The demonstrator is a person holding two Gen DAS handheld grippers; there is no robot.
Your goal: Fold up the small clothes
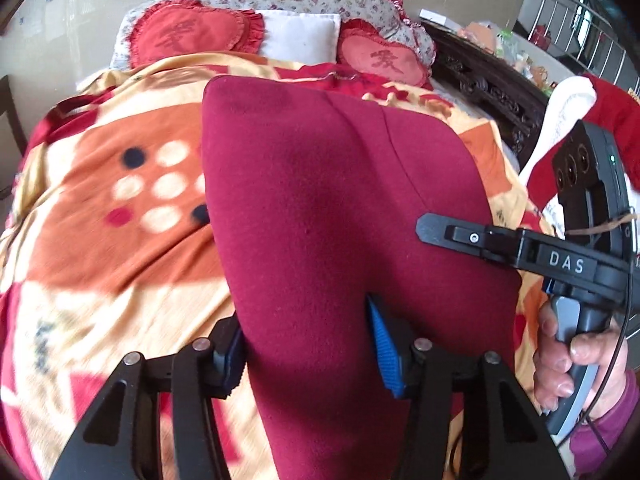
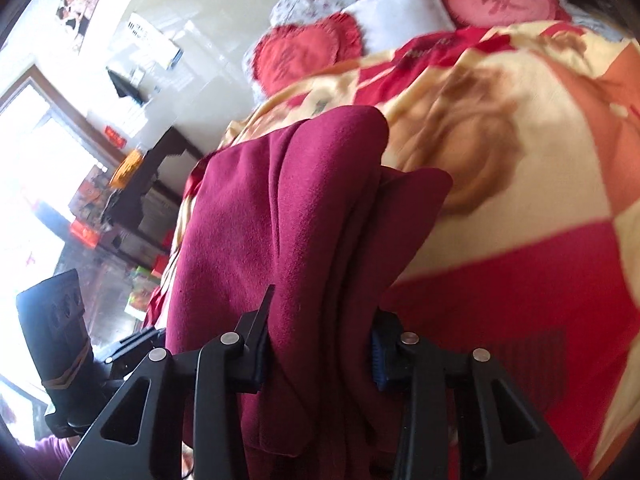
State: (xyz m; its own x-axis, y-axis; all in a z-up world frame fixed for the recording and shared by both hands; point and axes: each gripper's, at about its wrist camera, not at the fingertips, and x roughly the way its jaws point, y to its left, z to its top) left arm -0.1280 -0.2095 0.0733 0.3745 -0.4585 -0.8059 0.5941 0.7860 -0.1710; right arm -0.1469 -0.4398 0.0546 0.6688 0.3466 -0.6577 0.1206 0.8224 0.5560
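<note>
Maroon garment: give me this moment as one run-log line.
item: maroon garment | left tongs: shut on it | right tongs: shut on bunched folds | surface: patterned blanket | state: garment held between both tongs

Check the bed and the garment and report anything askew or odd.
Nothing stands out. Both tongs, left and right, grip the dark red garment above the patterned blanket; it hangs bunched, as expected mid-fold.
</note>
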